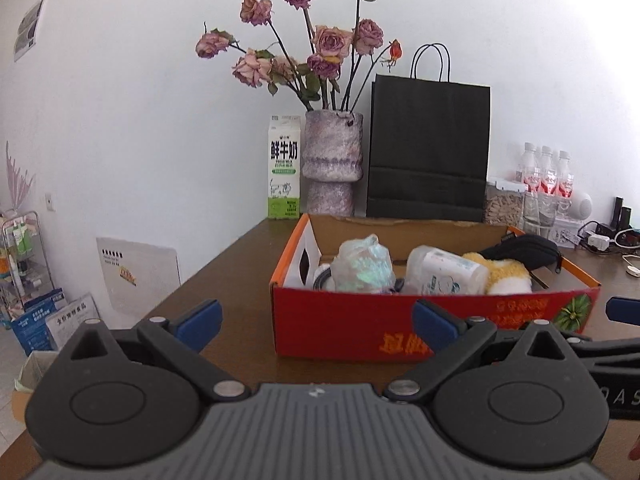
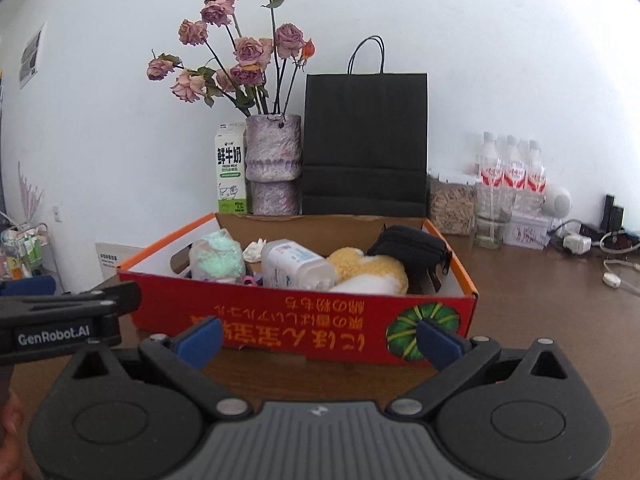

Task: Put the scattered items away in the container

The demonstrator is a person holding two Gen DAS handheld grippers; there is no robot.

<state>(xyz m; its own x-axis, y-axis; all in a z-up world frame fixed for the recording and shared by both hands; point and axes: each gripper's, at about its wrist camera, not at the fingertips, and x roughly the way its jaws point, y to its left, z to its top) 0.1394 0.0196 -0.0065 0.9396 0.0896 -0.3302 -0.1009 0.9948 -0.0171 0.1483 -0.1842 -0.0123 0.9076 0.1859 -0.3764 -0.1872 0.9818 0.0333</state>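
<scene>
A red cardboard box [image 1: 360, 320] [image 2: 304, 312] with an orange rim stands on the brown table. Inside lie a crumpled green-white wrapped bundle [image 1: 362, 266] [image 2: 218, 256], a white plastic bottle [image 1: 448, 272] [image 2: 296, 266], a yellow and white plush toy [image 1: 508, 276] [image 2: 372, 272] and a black zip pouch [image 1: 528, 250] [image 2: 412, 246]. My left gripper [image 1: 318, 326] hovers open before the box's left front, holding nothing. My right gripper [image 2: 318, 342] hovers open before the box's front wall, also holding nothing. The left gripper's side shows at the left edge of the right wrist view.
Behind the box stand a milk carton [image 1: 284, 168] [image 2: 231, 168], a vase of dried roses [image 1: 332, 160] [image 2: 274, 160] and a black paper bag [image 1: 428, 148] [image 2: 364, 144]. Water bottles [image 1: 546, 176] [image 2: 512, 172], a jar and cables [image 2: 612, 272] sit at the right. The table's left edge drops to floor clutter [image 1: 40, 320].
</scene>
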